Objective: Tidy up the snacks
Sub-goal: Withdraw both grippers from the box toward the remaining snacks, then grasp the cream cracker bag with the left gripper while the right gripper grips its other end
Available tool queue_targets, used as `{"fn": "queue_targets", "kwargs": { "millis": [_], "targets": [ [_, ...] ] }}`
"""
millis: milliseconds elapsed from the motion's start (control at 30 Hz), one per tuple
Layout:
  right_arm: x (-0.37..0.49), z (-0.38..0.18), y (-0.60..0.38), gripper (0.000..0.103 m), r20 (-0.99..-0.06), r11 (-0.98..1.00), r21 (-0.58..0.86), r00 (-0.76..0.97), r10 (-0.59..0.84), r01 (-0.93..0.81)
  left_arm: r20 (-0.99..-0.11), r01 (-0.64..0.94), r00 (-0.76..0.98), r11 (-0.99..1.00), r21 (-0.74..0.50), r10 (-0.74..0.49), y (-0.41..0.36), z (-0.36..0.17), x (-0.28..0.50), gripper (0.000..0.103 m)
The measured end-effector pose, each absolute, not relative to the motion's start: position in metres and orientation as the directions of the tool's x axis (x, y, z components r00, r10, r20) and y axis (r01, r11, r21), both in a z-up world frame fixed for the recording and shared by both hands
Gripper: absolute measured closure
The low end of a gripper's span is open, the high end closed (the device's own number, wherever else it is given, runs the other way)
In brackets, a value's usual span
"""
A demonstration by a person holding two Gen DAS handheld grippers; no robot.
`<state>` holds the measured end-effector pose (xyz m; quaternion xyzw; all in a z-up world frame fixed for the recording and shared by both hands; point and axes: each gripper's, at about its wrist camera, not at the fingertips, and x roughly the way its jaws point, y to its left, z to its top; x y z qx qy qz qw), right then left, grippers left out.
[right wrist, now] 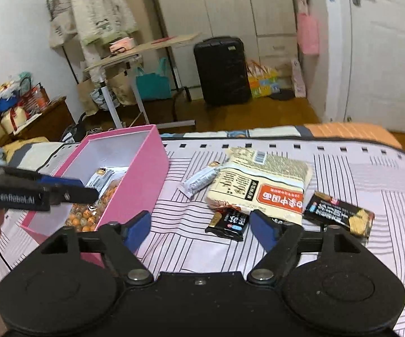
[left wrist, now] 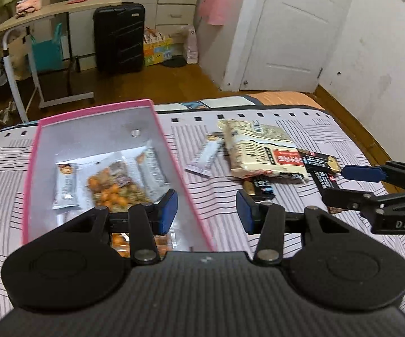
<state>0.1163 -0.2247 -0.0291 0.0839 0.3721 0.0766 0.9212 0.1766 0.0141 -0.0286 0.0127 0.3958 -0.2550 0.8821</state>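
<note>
Both grippers' fingers spread and empty, so the right gripper (right wrist: 199, 229) could shove the black packet (right wrist: 227, 222) under the noodle pack (right wrist: 261, 182).

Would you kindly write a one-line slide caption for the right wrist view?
Open right tongs hover over black snack packets beside a noodle pack and pink box.

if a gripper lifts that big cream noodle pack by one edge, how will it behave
The cream noodle pack looks like soft film, so its edge would probably crumple and slip. It overlaps a black snack packet, which may get dragged. Its bulk suggests sagging.
</note>
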Motion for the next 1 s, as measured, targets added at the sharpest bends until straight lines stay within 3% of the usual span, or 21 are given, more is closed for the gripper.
{"fn": "queue_targets", "kwargs": {
  "millis": [67,200,300,433,567,700,833,1000],
  "targets": [
    [0.122,-0.025,-0.226,0.01,-0.673,0.977,0.177,0.711,0.205,-0.114,-0.729,0.471,0.516,0.86,-0.196,-0.449,-0.001,-0.028,0.181,0.057],
    [0.143,-0.027,-0.234,0.007,-0.681,0.978,0.085,0.705,0.198,-0.192,-0.776,0.53,0.445,0.83,-0.174,-0.447,-0.036,-0.021,0.193,0.055],
    [0.171,-0.042,-0.253,0.003,-0.693,0.97,0.112,0.683,0.232,-0.216,-0.786,0.539,0.426,0.824,-0.176,-0.447,-0.058,-0.02,0.213,0.046],
    [0.204,-0.08,-0.279,0.002,-0.676,0.973,0.121,0.701,0.227,-0.199,-0.793,0.493,0.409,0.841,-0.223,-0.45,-0.082,-0.033,0.251,0.043],
    [0.225,-0.107,-0.309,0.002,-0.689,0.966,0.236,0.683,0.242,-0.105,-0.801,0.445,0.41,0.862,-0.242,-0.437,-0.101,-0.054,0.284,0.043],
    [0.246,-0.122,-0.33,0.002,-0.723,0.903,0.4,0.552,0.415,-0.154,-0.821,0.38,0.377,0.881,-0.284,-0.427,-0.118,-0.082,0.313,0.043],
    [0.26,-0.128,-0.333,0.002,-0.766,0.918,0.363,0.51,0.391,-0.159,-0.838,0.211,0.293,0.886,-0.414,-0.461,-0.13,-0.116,0.327,0.043],
    [0.267,-0.14,-0.328,0.0,-0.825,0.919,0.303,0.413,0.386,-0.252,-0.851,0.226,0.379,0.928,-0.296,-0.364,-0.141,-0.13,0.323,0.043]
  ]
}}
